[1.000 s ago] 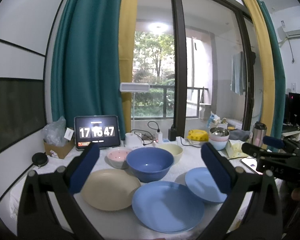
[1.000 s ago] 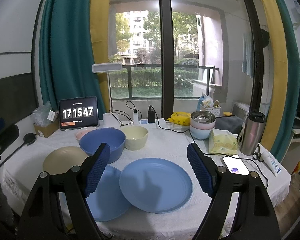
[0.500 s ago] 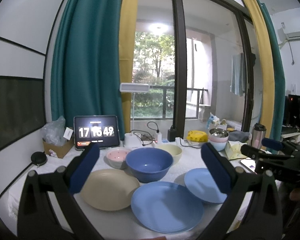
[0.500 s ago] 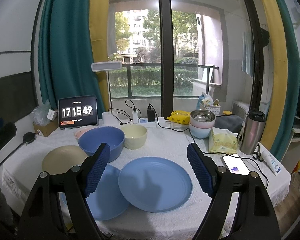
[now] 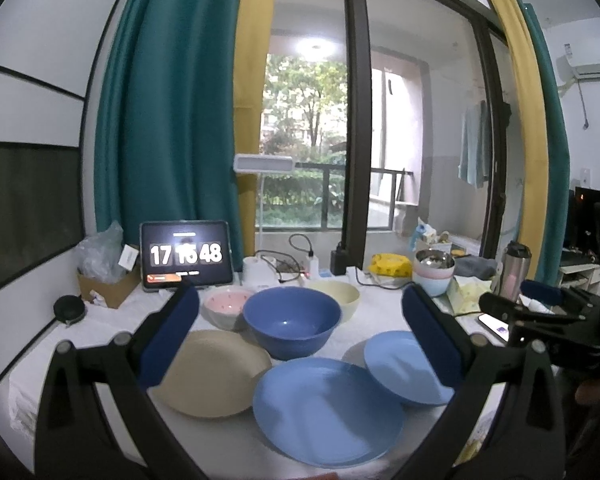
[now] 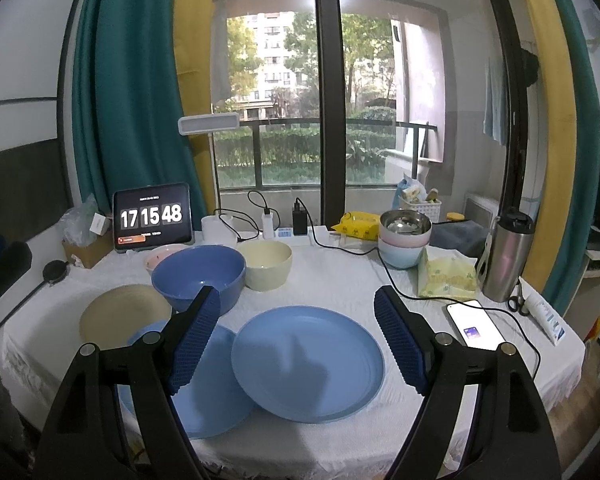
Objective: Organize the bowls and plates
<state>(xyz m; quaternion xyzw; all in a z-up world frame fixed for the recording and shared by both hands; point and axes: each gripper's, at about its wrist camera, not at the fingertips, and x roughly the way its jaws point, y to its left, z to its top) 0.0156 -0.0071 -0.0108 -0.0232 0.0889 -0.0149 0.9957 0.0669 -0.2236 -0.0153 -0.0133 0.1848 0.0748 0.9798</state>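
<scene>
**Loose crockery, soft cloth, nothing gripped yet**

White textured cloth covers the table (image 6: 340,280), wrinkled and hanging at the near edge; I judge a dragged rim could bunch it and tug the neighbours along. Directly ahead of the right hand-held gripper (image 6: 296,340), whose jaws stand wide and empty, lies the large blue plate (image 6: 308,360), smooth, shallow, its rim overlapping the second blue plate (image 6: 204,384) to the left. Lifting one could tip or slide the other. The left hand-held gripper (image 5: 300,344) is likewise spread wide, holding nothing. Beyond it sits the deep blue bowl (image 5: 292,322), glossy and round; the matte beige plate (image 5: 216,372) lies just behind its left finger. Farther back are a cream bowl (image 5: 342,298) and a small pink bowl (image 5: 224,306). Thin, slick rims may slip from ribbed pads. A phone (image 6: 476,330) and cable lie to the right, easily snagged.
</scene>
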